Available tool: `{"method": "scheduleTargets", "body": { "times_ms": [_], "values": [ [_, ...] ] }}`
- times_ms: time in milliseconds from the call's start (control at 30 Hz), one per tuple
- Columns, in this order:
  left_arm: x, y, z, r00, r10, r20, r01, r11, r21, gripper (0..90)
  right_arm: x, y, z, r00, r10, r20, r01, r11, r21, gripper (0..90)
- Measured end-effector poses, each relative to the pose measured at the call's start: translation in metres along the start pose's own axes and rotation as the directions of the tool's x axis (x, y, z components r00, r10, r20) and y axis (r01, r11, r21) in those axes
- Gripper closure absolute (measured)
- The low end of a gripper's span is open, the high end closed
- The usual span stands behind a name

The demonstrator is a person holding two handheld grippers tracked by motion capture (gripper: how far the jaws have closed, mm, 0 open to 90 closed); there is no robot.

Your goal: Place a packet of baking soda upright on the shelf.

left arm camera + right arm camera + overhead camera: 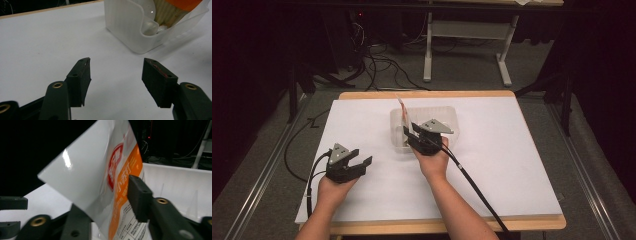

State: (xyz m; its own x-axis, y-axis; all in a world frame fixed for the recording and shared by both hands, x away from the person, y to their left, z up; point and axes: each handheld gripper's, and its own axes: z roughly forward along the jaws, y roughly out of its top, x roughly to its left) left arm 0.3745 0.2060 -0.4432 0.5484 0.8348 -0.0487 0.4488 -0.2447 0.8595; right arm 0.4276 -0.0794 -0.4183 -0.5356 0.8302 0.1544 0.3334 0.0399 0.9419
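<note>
A clear plastic container (447, 112) stands at the middle of the white-covered table. A white and orange packet (404, 112) rises tilted out of its left end. My right gripper (412, 134) reaches over the container's near left corner, right at the packet. In the right gripper view the packet (100, 177) stands between the jaws of my right gripper (107, 200). They stand well apart, wider than the thin packet, and the left jaw is partly hidden behind it. My left gripper (362, 156) rests open on the table to the left, nothing between its jaws (116, 67), facing the container (125, 27).
The white sheet (512, 165) covers a wood-edged table. A cable (477, 190) trails from the right gripper toward the near edge, another (312, 180) from the left. A white desk frame (462, 30) and floor cables (382, 65) lie beyond the far edge.
</note>
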Motion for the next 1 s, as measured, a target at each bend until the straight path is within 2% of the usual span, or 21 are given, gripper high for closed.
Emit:
{"method": "scheduleTargets", "body": {
  "times_ms": [100, 233, 567, 733, 1000],
  "values": [
    [0.001, 0.000, -0.001, 1.0000, 0.000, -0.001, 0.000, 1.0000, -0.004, 40.4, 0.000, 0.005, -0.003, 0.9999, 0.000, 0.012, 0.000, 1.0000, -0.009, 51.4],
    [0.001, 0.000, -0.001, 1.0000, -0.002, -0.002, 0.002, 1.0000, -0.006, 40.3, -0.001, 0.010, -0.005, 0.9994, -0.018, 0.028, 0.018, 0.9997, 0.019, 36.7],
    [0.001, 0.000, -0.002, 1.0000, 0.005, 0.004, -0.005, 0.9999, -0.012, 40.2, -0.006, 0.008, -0.014, 0.9980, -0.054, 0.032, 0.051, 0.9960, 0.073, 20.7],
    [0.001, 0.000, -0.002, 1.0000, 0.008, 0.001, -0.008, 0.9999, -0.011, 40.2, -0.008, 0.003, -0.022, 0.9977, -0.060, 0.033, 0.057, 0.9941, 0.092, 15.9],
    [0.000, 0.000, -0.002, 0.9999, 0.016, 0.005, -0.016, 0.9998, -0.009, 40.0, -0.011, -0.007, -0.041, 0.9973, -0.069, 0.023, 0.067, 0.9918, 0.109, 15.3]
  ]
}}
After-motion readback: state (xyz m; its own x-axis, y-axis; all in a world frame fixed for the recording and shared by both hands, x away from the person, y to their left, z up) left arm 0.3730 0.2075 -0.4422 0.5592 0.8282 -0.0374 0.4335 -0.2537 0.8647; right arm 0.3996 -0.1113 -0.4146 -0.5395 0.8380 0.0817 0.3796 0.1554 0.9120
